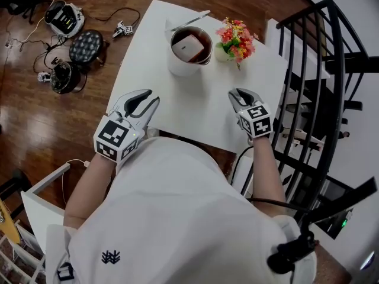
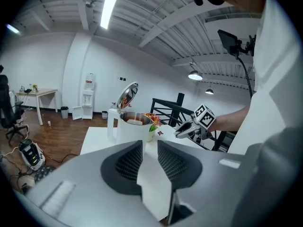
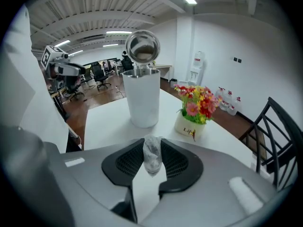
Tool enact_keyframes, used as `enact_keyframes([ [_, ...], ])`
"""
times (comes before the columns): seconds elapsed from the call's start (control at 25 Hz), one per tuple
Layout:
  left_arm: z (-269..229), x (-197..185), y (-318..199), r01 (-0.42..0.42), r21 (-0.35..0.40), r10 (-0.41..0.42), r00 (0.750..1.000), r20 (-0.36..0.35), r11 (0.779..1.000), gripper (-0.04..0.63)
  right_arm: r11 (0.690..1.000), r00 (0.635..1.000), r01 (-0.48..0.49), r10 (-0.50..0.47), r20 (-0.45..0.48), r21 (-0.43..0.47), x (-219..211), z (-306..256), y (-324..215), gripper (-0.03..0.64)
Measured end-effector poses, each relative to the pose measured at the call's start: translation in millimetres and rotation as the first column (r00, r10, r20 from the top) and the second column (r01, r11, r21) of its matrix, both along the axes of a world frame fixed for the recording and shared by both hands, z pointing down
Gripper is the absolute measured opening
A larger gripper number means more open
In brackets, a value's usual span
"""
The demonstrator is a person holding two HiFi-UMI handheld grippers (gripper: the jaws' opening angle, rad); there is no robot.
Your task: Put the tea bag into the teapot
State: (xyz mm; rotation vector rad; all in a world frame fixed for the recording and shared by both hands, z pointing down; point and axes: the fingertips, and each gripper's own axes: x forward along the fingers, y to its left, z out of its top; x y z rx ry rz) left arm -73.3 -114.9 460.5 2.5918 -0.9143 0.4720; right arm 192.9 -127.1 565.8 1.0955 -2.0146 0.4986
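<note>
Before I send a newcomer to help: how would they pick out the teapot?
Look to the far end of the white table. The teapot is the tall white jug beside the pot of flowers; its shiny lid stands flipped open.

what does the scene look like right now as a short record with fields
target: white cylindrical teapot, metal lid tipped open, dark liquid inside
held item: pale mesh tea bag, pinched between right gripper fingers, short of the teapot
other hand: left gripper, fingers apart, empty
nearby: small white pot of red, pink and yellow flowers beside the teapot
surface: white table under both
</note>
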Motion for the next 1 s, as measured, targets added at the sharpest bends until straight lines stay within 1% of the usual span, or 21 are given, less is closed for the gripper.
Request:
enact_keyframes([
  [0.44,1.3,-29.0,1.1,0.056,0.005,-0.056,0.998,-0.012,0.998,0.075,0.988,0.993,0.103,-0.109,0.042,0.118,-62.4,-77.4,-51.7,0.101],
  [0.68,5.2,-46.7,3.4,0.097,-0.003,-0.097,0.995,-0.016,0.995,0.074,0.973,0.984,0.164,-0.174,0.048,0.159,-96.1,-100.7,-77.5,0.100],
  [1.0,8.3,-67.3,9.8,0.147,-0.010,-0.147,0.989,-0.015,0.989,0.074,0.952,0.968,0.230,-0.244,0.051,0.200,-136.5,-116.4,-111.8,0.101],
])
